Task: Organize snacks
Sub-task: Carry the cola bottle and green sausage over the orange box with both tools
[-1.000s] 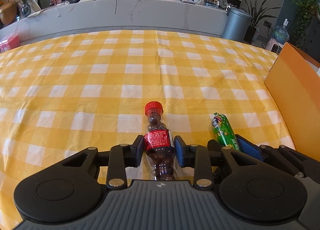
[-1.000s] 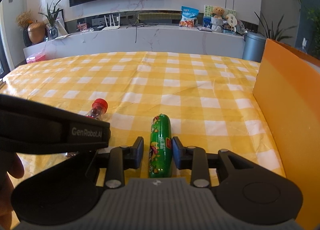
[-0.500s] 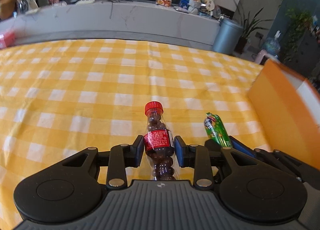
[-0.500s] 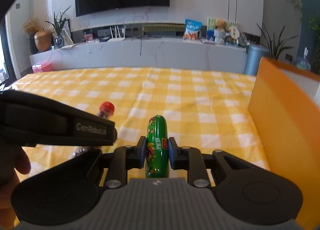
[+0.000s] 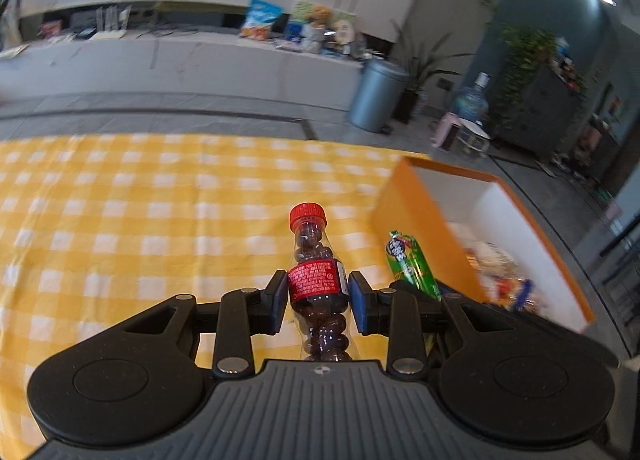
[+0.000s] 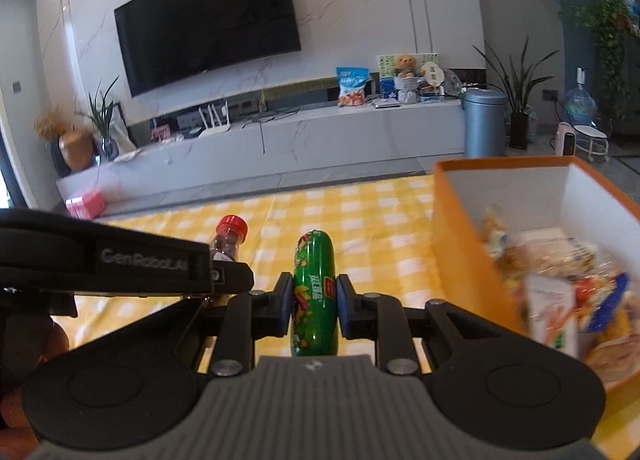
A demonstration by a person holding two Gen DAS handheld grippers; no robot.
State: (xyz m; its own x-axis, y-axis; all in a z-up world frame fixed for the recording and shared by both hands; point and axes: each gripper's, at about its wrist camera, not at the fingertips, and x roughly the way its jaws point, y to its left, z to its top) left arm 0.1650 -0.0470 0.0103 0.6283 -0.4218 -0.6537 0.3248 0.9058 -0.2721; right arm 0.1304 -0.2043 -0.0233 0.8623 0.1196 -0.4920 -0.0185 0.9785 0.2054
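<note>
The left gripper (image 5: 318, 296) pinches a candy bottle (image 5: 316, 280), its base hidden; the right gripper (image 6: 313, 306) pinches a green sausage pack (image 6: 314, 296); the orange box (image 6: 460, 260) contents blur.

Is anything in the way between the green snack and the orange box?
Nothing visible. The right tongs hold the green snack above the checked cloth, and the orange box sits open-topped just to its right, snacks already inside.

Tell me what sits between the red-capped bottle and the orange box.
In the left wrist view, the green snack tube, clamped in the right gripper, sits between the bottle and the orange box.
</note>
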